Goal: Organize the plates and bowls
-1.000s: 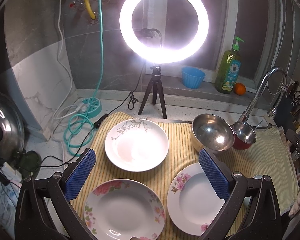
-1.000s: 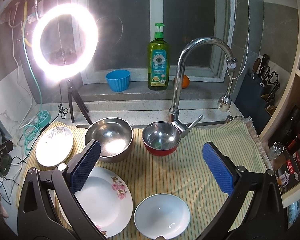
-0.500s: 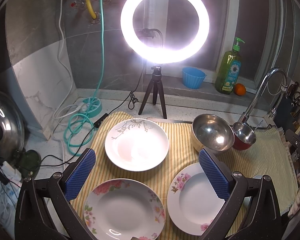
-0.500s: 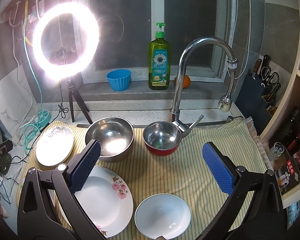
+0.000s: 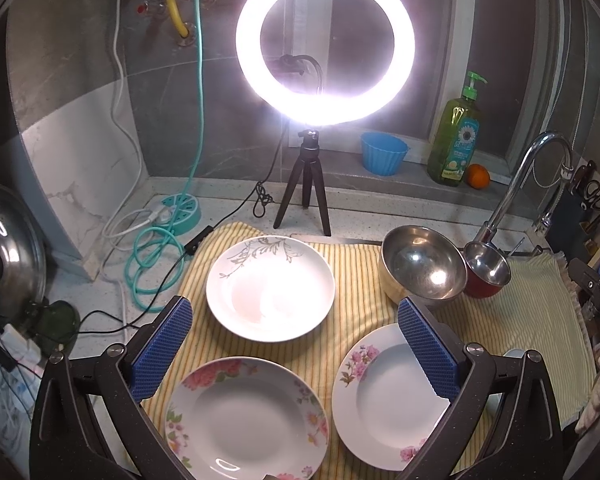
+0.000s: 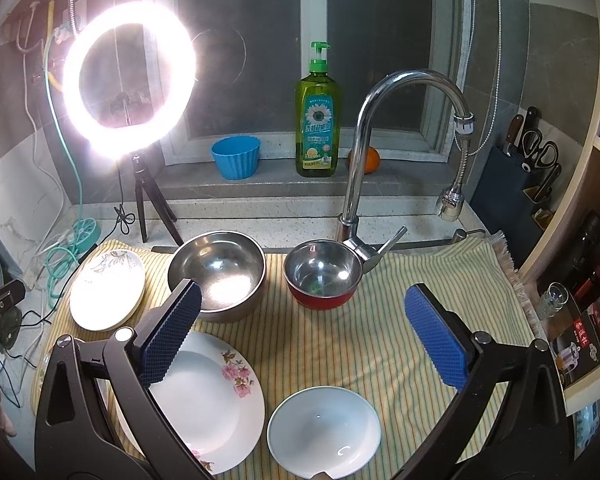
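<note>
While a bright ring light (image 5: 325,42) on a small black tripod glares from the back of the counter, we look down on a yellow striped cloth (image 6: 400,320) spread over the worktop beneath a dark window. On the sill stand a blue cup (image 6: 236,157), a green bottle of dish soap (image 6: 318,120) and an orange (image 6: 367,160). A chrome faucet (image 6: 400,92) arches over the cloth, and a knife block (image 6: 516,176) sits at far right.

On the cloth lie three plates: a leaf-patterned plate (image 5: 270,288) toward the back, a plate with a pink floral rim (image 5: 246,418) near the front left, and a plate with pink blossoms (image 5: 388,400) just beside it. Behind them sit a large steel bowl (image 6: 218,274) and a smaller red-sided steel bowl (image 6: 322,274), close together. A plain white bowl (image 6: 324,432) rests near the front.

Our left gripper (image 5: 296,352) hovers above the plates, blue pads spread wide, holding nothing. Our right gripper (image 6: 304,332) hovers above the white bowl and blossom plate, likewise spread wide and empty.
</note>
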{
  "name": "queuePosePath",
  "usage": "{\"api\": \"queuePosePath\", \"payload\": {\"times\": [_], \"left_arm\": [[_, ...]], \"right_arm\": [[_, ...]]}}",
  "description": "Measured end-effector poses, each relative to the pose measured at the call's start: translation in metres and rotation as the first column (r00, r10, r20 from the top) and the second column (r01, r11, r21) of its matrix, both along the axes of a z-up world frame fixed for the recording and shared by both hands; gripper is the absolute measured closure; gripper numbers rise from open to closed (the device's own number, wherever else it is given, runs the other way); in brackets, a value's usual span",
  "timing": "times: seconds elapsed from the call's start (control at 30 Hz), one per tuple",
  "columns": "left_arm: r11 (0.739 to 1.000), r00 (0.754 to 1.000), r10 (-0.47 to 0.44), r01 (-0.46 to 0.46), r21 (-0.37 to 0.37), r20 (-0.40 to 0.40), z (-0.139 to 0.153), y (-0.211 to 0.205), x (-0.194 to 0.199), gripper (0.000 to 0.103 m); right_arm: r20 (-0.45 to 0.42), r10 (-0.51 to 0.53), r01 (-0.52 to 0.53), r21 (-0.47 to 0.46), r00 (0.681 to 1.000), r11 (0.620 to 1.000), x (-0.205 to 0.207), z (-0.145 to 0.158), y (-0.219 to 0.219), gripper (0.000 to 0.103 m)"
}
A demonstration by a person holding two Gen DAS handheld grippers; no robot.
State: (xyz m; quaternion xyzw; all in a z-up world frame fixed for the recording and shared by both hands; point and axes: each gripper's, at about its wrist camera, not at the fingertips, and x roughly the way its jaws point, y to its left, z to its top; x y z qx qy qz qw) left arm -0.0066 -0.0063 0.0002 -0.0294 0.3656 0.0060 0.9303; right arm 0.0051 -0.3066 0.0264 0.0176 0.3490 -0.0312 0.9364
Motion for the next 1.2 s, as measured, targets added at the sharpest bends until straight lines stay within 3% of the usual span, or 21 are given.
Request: {"api": "queuePosePath", "payload": {"times": [0.57,0.83,0.9,0.97,1.07,1.2], "left_arm": [[0.999,0.997,-0.03,0.029,-0.013,-0.065,-0.022,0.003,0.006,0.005],[0.996,0.987,-0.066,0.055,-0.075,-0.147,-0.046,0.01,0.013,0.018],[0.992,0.981,-0.087,0.07,-0.102,-0.173,-0.054,0.011,0.015,0.025],[0.988,0.975,-0.108,0.084,-0.128,-0.196,-0.062,0.012,0.017,0.026],[0.98,0.963,-0.153,0.118,-0.163,-0.222,-0.072,0.011,0.02,0.039],[0.97,0.945,-0.211,0.17,-0.177,-0.249,-0.082,0.003,0.026,0.043]], "right_arm": [[-0.045,-0.012,0.013,0.005,0.999,1.0,-0.001,-0.021,-0.005,0.0],[-0.103,0.018,-0.012,0.055,0.995,0.998,-0.007,-0.039,-0.004,0.0],[-0.117,0.031,-0.023,0.07,0.993,0.997,-0.01,-0.044,-0.003,0.003],[-0.14,0.054,-0.041,0.092,0.989,0.995,-0.013,-0.05,-0.001,0.013],[-0.177,0.082,-0.057,0.141,0.981,0.988,-0.018,-0.059,0.0,0.026],[-0.239,0.121,-0.064,0.233,0.963,0.97,-0.028,-0.075,0.0,0.043]]}}
